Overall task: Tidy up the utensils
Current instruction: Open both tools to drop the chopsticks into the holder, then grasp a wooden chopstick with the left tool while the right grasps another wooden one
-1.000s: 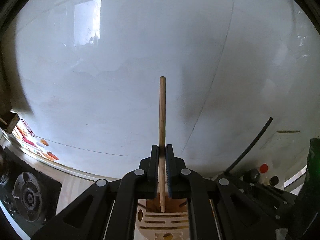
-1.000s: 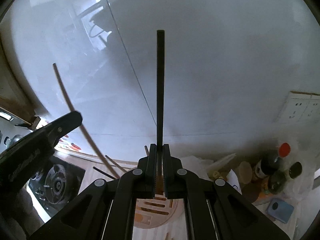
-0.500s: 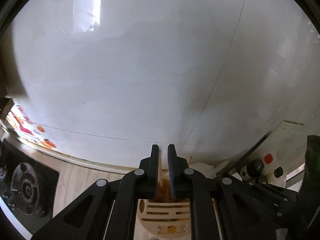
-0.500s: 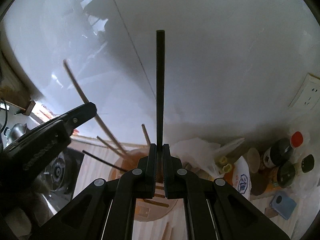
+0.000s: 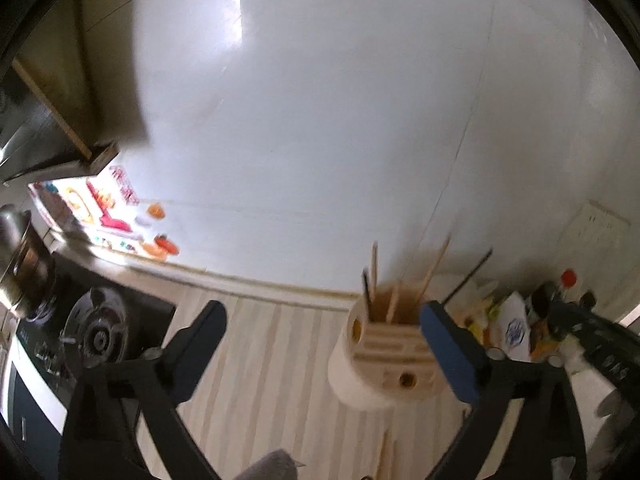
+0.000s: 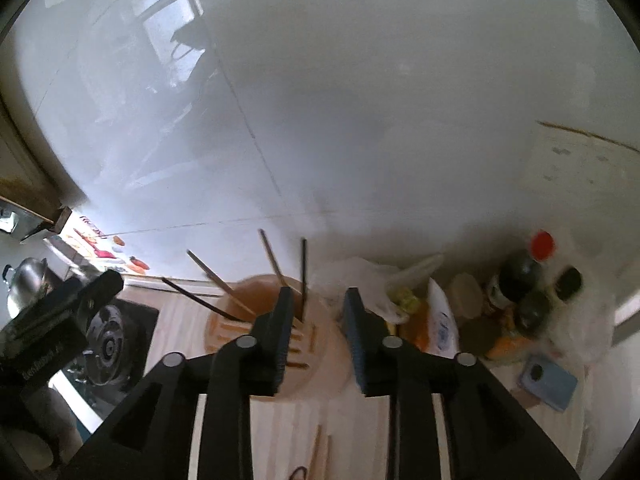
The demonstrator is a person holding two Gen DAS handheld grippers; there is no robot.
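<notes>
A round wooden utensil holder (image 5: pixel 390 354) stands on the pale wood counter (image 5: pixel 280 360) with several wooden and black chopsticks (image 5: pixel 434 264) leaning in it. My left gripper (image 5: pixel 320 328) is wide open and empty, its right finger beside the holder. In the right wrist view the holder (image 6: pixel 256 320) sits just beyond my right gripper (image 6: pixel 316 312), which is open and empty. A black chopstick (image 6: pixel 303 276) stands upright in the holder. More wooden sticks (image 6: pixel 320 456) lie on the counter below.
A gas hob (image 5: pixel 100 336) and a steel pot (image 5: pixel 20 256) are at the left. Bottles (image 6: pixel 520 280), a plastic bag (image 6: pixel 360 280) and a blue case (image 6: pixel 548 380) crowd the right. The white tiled wall (image 5: pixel 340 120) is close behind. The left gripper also shows in the right wrist view (image 6: pixel 60 320).
Both grippers have opened and let their chopsticks drop into the holder. Both have pulled back and tilted down, so the counter and holder show more.
</notes>
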